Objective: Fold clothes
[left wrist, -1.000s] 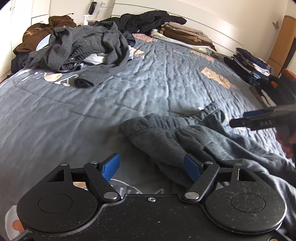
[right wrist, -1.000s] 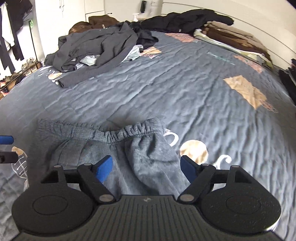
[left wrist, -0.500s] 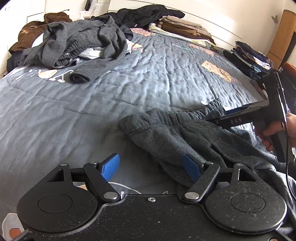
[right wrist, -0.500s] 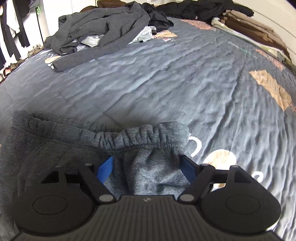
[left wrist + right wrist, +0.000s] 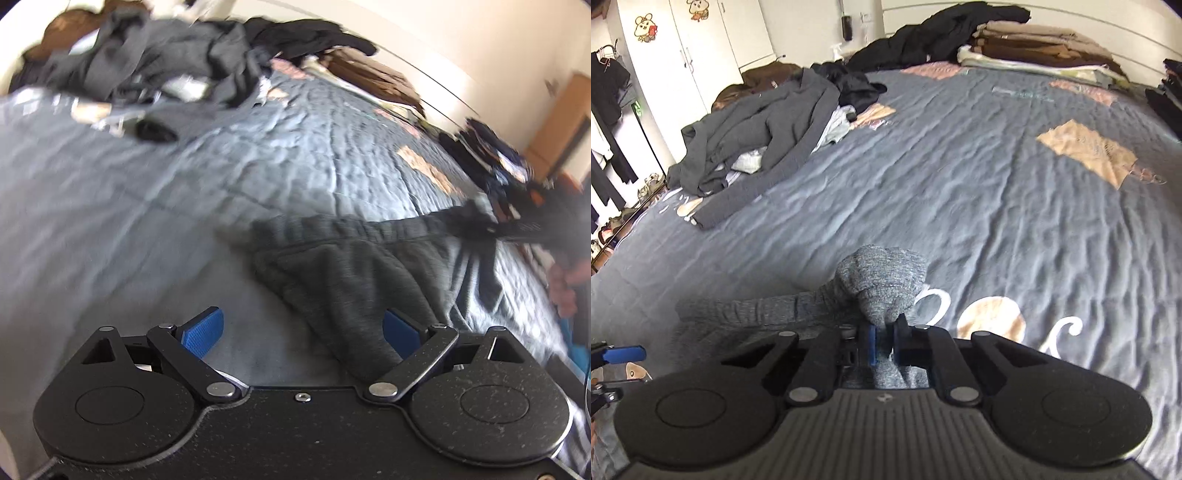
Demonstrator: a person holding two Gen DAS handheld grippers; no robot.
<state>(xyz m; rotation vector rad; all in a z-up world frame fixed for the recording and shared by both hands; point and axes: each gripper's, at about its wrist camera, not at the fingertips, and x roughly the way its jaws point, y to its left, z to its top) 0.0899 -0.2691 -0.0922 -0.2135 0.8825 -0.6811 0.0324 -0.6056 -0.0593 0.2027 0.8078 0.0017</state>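
Right gripper (image 5: 882,345) pinched tight on sweatpants (image 5: 882,280) waistband corner, left gripper (image 5: 303,334) w/ jaws opening, gripping nothing; thick fabric could slip out when lifted.

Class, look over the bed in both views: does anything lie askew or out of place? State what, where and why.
Yes. The heap of unfolded clothes sprawls crumpled at the bed's far left, unlike the folded stack by the headboard. The grey sweatpants lie bunched, their waistband pinched in the right gripper.

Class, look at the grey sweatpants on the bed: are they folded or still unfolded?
Unfolded. The sweatpants lie rumpled on the bed, their waistband stretched sideways, one end bunched in the shut right gripper.
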